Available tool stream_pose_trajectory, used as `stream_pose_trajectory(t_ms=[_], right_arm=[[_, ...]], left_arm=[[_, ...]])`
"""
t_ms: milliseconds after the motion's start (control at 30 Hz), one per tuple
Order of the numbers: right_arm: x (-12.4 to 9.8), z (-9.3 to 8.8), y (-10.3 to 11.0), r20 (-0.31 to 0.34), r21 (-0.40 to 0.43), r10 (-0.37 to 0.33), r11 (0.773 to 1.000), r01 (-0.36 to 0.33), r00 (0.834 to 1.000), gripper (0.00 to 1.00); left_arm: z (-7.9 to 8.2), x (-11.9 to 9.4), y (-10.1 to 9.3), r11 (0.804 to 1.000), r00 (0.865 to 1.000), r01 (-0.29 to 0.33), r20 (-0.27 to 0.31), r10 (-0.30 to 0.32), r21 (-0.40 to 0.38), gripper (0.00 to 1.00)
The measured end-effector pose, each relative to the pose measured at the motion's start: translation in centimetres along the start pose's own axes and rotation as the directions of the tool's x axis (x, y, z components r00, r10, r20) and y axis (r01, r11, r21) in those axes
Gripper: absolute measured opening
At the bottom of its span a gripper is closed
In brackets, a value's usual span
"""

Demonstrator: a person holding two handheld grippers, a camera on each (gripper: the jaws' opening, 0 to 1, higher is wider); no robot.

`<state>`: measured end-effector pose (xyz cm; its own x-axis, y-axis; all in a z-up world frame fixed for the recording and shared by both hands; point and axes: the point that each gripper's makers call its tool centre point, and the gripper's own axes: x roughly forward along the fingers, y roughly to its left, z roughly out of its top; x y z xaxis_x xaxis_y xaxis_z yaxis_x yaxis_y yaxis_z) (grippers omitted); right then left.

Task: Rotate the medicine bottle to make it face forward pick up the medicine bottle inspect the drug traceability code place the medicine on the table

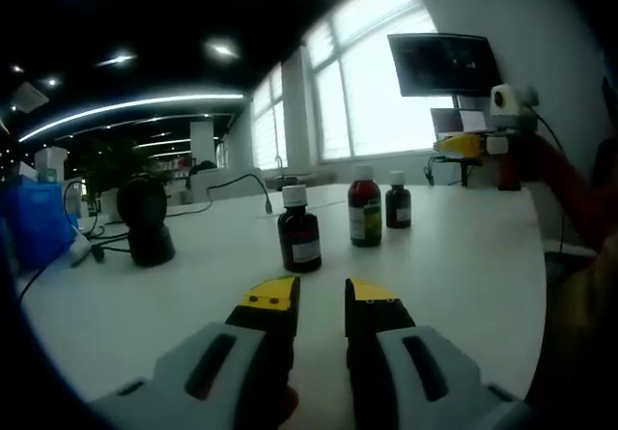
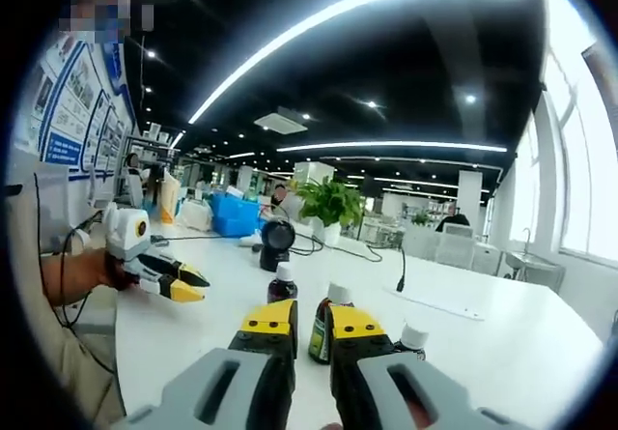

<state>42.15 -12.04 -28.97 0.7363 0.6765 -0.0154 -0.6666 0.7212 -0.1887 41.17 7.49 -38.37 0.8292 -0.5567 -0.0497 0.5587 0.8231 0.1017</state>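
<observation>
Left gripper (image 1: 322, 300): two black jaws tipped with yellow caps, mounted on light grey moulded bodies with dark recessed slots. Right gripper (image 2: 308, 326): same build, yellow-capped black jaws on grey bodies. Seen from the side in right gripper view, left gripper shows white housing, yellow-and-black pointed jaws, thin black cable trailing from it. Person's sleeve (image 2: 43, 353) beige; reddish sleeve (image 1: 565, 184) in left gripper view.

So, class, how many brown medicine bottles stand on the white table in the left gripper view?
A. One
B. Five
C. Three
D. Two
C: three bottles stand upright on the table: the nearest bottle, the middle bottle and the farthest bottle.
</observation>
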Motion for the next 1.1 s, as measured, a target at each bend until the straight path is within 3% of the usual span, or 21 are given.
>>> stream_pose_trajectory(t_ms=[233, 567, 1100], right_arm=[[2.3, 2.1, 0.4, 0.01, -0.011, 0.022, 1.0, -0.022, 1.0, 0.1], [5.9, 3.0, 1.1, -0.012, -0.055, 0.066, 0.996, -0.067, 0.998, 0.12], [7.1, 6.6, 0.8, -0.045, -0.138, 0.084, 0.986, -0.09, 0.995, 0.12]], left_arm=[[-0.2, 0.1, -0.3, 1.0, 1.0, 0.007, -0.014, -0.007, 0.011, 0.11], [0.1, -0.1, -0.4, 1.0, 1.0, 0.007, -0.001, -0.007, 0.007, 0.11], [0.1, -0.1, -0.5, 1.0, 1.0, 0.01, -0.006, -0.01, 0.012, 0.11]])
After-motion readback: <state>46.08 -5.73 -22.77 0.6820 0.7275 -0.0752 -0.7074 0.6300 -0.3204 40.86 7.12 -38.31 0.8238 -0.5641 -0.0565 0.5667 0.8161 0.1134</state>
